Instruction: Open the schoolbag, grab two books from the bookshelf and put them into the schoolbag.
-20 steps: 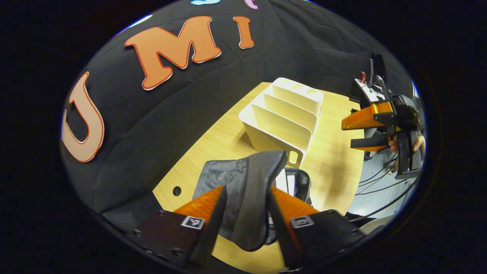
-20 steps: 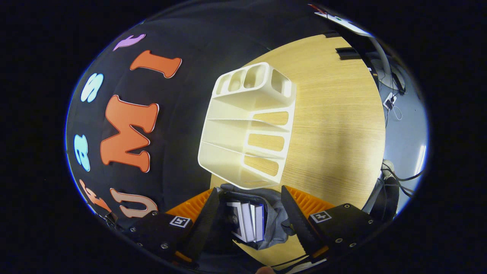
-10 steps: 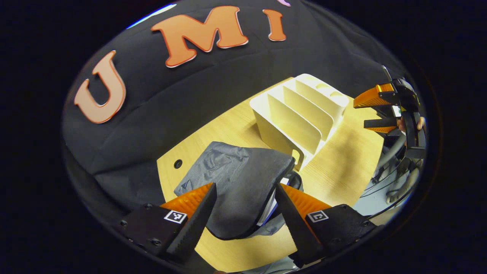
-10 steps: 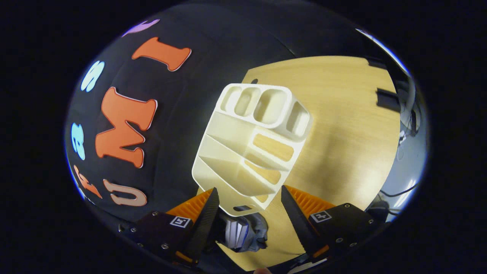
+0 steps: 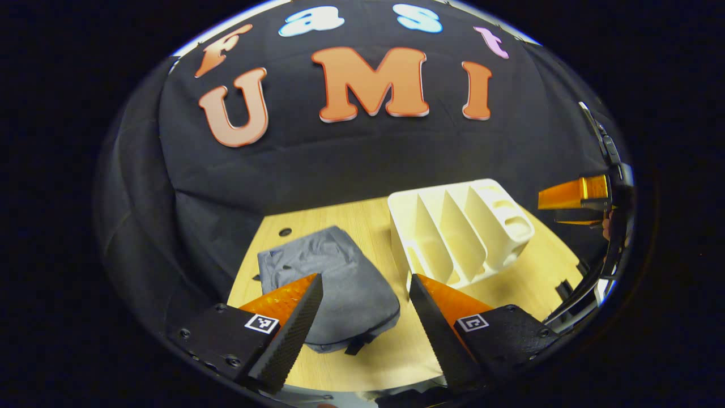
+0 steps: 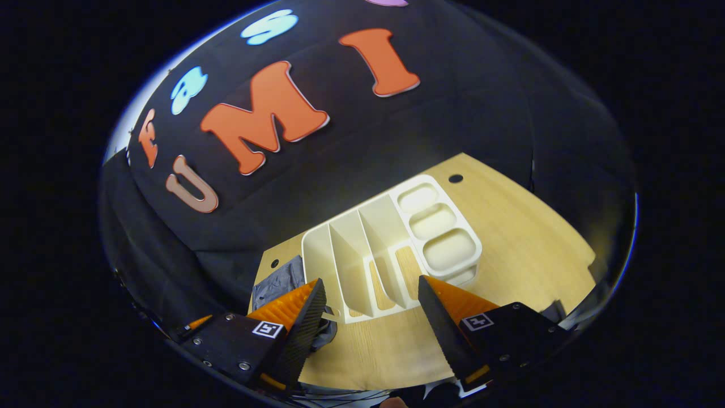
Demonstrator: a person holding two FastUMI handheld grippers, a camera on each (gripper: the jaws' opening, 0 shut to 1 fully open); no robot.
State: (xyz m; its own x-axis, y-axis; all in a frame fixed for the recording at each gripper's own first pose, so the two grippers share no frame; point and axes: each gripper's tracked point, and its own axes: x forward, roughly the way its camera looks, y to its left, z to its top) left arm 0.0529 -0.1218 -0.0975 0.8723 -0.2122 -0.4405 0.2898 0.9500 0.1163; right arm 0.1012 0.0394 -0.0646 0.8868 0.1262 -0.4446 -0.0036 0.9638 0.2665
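Observation:
The grey schoolbag (image 5: 331, 283) lies flat on the wooden table (image 5: 345, 218) with its flap down, covering its inside. To its right stands the white bookshelf (image 5: 459, 232), its slots bare. My left gripper (image 5: 362, 331) is open, hovering just in front of the bag's near edge and touching nothing. In the right gripper view the bookshelf (image 6: 388, 249) is straight ahead, and a corner of the schoolbag (image 6: 277, 283) peeks out beside the left finger. My right gripper (image 6: 368, 334) is open and holds nothing. It also shows far right in the left gripper view (image 5: 548, 207).
The black cloth wall closes off the back of the table. Small round holes (image 5: 285, 232) (image 6: 455, 178) sit near the table's far edge. Bare wood (image 6: 510, 243) stretches to the right of the bookshelf.
My left gripper let go of the bag's flap, which dropped flat over the books inside. Both grippers drew back from the bag and levelled out.

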